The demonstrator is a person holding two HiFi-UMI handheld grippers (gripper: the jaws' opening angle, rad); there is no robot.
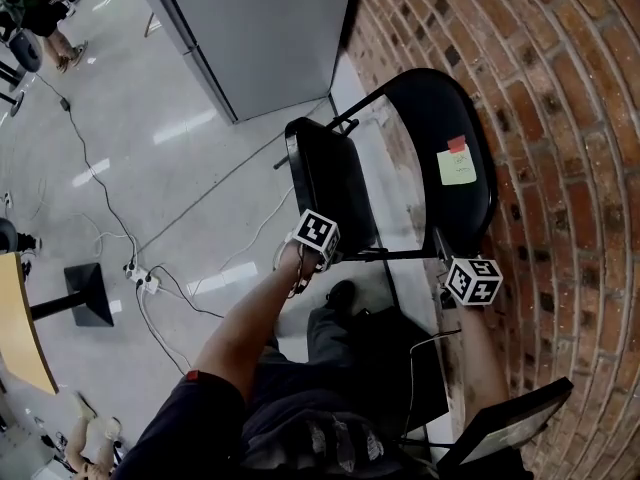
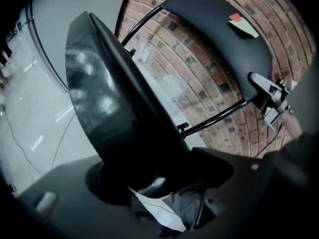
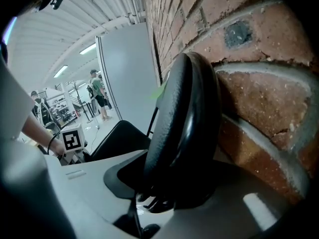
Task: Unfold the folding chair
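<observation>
A black folding chair stands against the brick wall, partly opened. Its seat (image 1: 330,183) tilts up edge-on, and its backrest (image 1: 440,118) carries a green and red sticky note (image 1: 456,166). My left gripper (image 1: 335,256) is shut on the seat's near edge; in the left gripper view the seat (image 2: 109,98) runs down between the jaws of this gripper (image 2: 149,183). My right gripper (image 1: 444,250) is shut on the backrest's lower corner; in the right gripper view the backrest (image 3: 184,113) fills the jaws of that gripper (image 3: 164,188). The chair's thin frame bar (image 1: 395,255) spans between both grippers.
The brick wall (image 1: 570,118) is close on the right. A grey partition (image 1: 260,28) stands behind the chair. Cables and a power strip (image 1: 140,278) lie on the floor at left, beside a black stand base (image 1: 88,293) and a wooden tabletop edge (image 1: 20,318). Another dark panel (image 1: 500,423) leans at bottom right.
</observation>
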